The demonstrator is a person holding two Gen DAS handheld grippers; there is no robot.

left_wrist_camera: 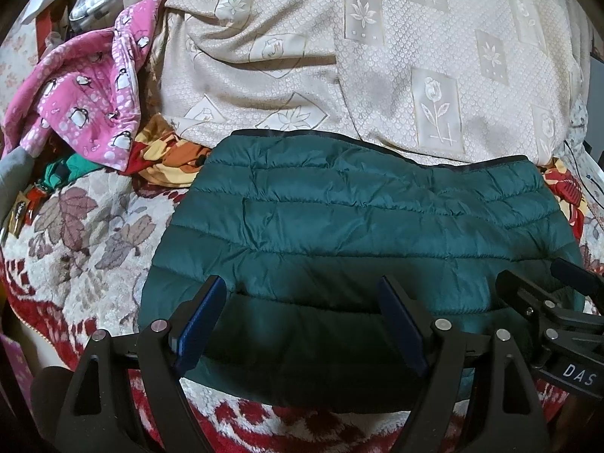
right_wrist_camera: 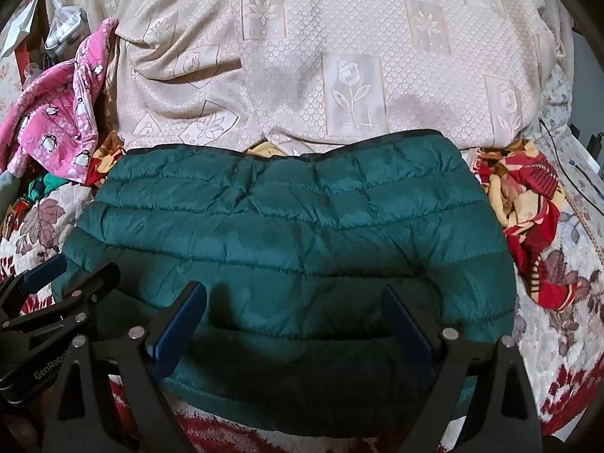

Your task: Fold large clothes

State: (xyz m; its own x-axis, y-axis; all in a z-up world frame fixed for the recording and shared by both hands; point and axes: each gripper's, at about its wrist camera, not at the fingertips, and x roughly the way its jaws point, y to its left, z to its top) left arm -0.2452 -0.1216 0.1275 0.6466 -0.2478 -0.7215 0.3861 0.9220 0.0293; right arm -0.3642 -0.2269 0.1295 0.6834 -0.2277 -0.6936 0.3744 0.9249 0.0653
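Folded green jacket [left_wrist_camera: 358, 222] under spread jaws

I see a leaf-patterned blanket [left_wrist_camera: 87, 226] carrying a folded green puffer jacket [left_wrist_camera: 339, 219] beneath my fingers.

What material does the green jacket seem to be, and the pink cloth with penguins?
The green quilted jacket looks like thin synthetic shell, probably nylon or polyester, over padding: slight sheen, fine crinkles, puffy stitched channels. The pink penguin-print cloth looks like soft matte fleece or flannel, judging by its fuzzy surface and limp folds; the exact fibre is not clear.
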